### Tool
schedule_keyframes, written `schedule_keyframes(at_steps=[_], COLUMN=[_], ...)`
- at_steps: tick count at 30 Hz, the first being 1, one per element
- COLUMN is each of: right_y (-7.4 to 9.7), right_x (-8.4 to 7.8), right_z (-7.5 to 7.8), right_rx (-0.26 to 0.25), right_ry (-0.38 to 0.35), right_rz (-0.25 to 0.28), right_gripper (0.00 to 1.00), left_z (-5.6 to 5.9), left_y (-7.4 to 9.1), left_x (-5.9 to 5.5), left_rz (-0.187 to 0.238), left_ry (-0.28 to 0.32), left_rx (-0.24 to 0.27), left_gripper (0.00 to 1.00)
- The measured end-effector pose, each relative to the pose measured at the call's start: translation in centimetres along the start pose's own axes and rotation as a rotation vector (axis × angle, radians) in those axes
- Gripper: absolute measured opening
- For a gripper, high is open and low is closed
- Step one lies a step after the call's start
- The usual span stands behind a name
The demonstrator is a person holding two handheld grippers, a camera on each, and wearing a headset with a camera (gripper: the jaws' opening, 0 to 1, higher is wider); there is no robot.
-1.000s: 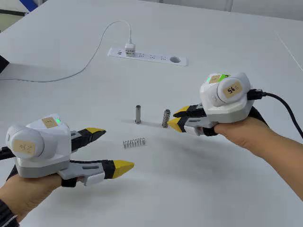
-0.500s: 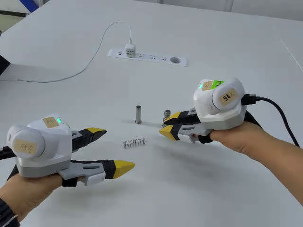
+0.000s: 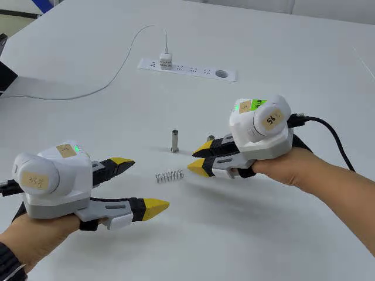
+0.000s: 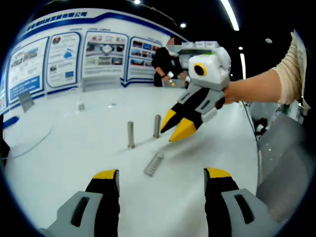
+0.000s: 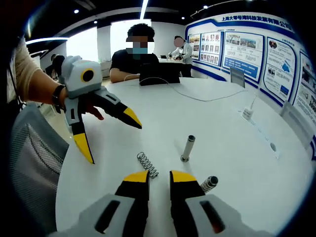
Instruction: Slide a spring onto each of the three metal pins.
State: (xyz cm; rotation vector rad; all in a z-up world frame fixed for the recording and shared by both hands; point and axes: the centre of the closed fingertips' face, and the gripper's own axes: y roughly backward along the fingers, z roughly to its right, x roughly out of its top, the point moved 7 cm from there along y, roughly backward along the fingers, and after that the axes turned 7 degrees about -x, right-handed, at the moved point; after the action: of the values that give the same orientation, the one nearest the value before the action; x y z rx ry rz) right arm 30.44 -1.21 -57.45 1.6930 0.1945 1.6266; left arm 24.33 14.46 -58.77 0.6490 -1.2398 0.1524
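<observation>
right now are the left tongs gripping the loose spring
No, the left tongs stand wide open and the spring lies flat ahead of them, untouched.

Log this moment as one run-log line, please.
left gripper: jaws open, empty | right gripper: jaws narrowly apart, empty | loose spring: lying flat | bare pin: upright | sprung pin: upright

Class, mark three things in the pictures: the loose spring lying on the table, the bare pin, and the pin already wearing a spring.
loose spring (image 3: 169,175), head view, on its middle coils.
bare pin (image 3: 174,141), head view, halfway up its shaft.
sprung pin (image 4: 157,126), left gripper view, on the coils around its shaft.
</observation>
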Motion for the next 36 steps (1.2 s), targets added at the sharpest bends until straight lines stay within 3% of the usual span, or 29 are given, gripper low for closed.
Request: schedule_keyframes(at_steps=[22,36], right_y=[-3.1,-3.4], right_x=[-0.3,-1.1], right_z=[-1.0,-1.5], right_rx=[0.080,0.106], right_ry=[0.032,0.034], right_rz=[-0.042,-0.084], right_gripper=[0.18,0.17], left_z=[-0.3,-0.7], left_y=[0.1,0.3], left_x=[-0.4,-0.4], left_rz=[-0.008,-0.005], left_ry=[0.011,0.008], left_rx=[0.007,0.009], left_gripper=[0.71,0.71])
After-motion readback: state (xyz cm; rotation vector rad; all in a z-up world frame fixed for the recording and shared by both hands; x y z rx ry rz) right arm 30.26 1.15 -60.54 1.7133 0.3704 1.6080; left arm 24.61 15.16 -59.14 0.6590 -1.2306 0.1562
